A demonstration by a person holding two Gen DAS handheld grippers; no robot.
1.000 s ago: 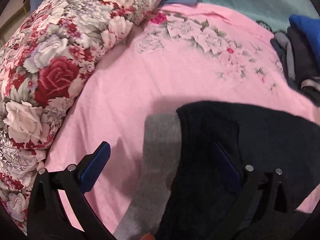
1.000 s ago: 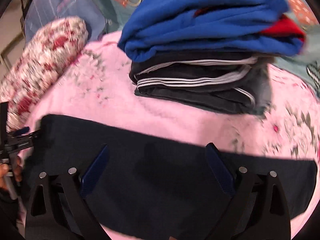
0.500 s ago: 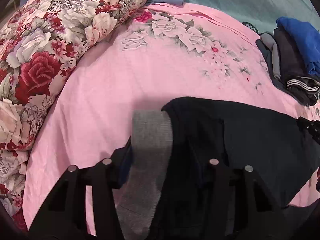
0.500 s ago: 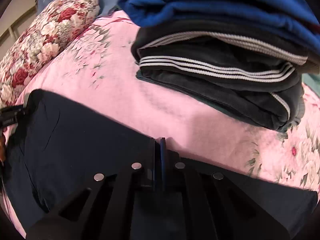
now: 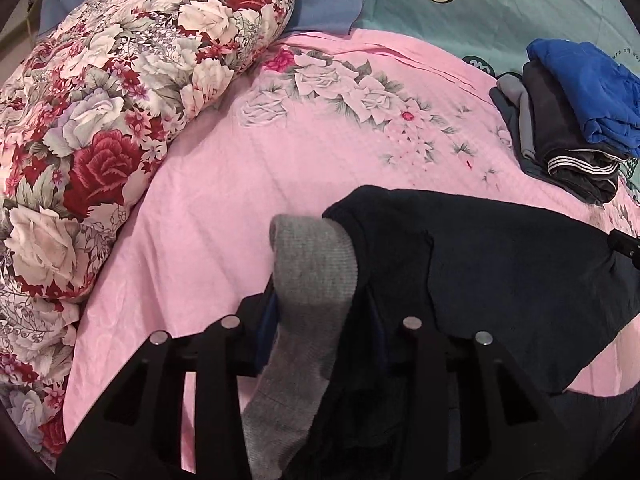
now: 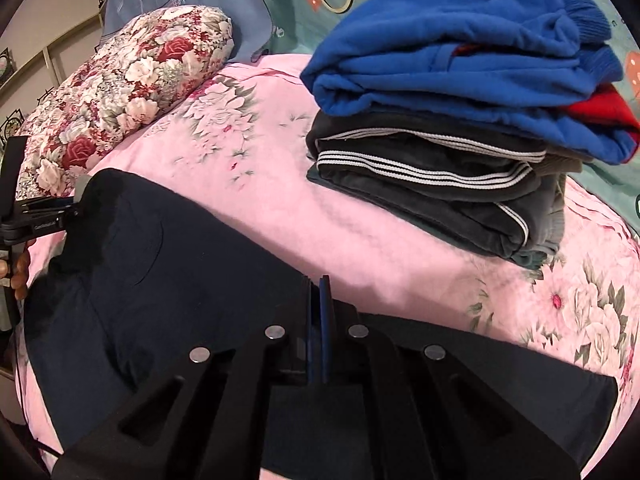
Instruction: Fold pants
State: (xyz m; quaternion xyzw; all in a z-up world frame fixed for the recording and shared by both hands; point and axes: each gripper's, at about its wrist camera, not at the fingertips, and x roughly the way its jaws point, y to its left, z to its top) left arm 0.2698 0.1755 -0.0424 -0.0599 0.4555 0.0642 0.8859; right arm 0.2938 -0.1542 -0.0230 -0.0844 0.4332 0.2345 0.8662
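Dark navy pants with a grey ribbed waistband lie on the pink floral bedspread. My left gripper is shut on the waistband end; grey and navy cloth bunch between its fingers. In the right wrist view the pants stretch across the bed, and my right gripper is closed at their far edge; the pads meet, with cloth seemingly pinched between them. The left gripper shows at that view's left edge, holding the pants' end.
A rolled floral quilt lies along the left. A stack of folded clothes, blue on top and dark striped ones below, sits at the back right; it also shows in the left wrist view. Teal and blue bedding lies behind.
Both grippers were open a second ago and have closed on the pants: the left on the waistband end, the right on the far edge. The pants have lifted slightly.
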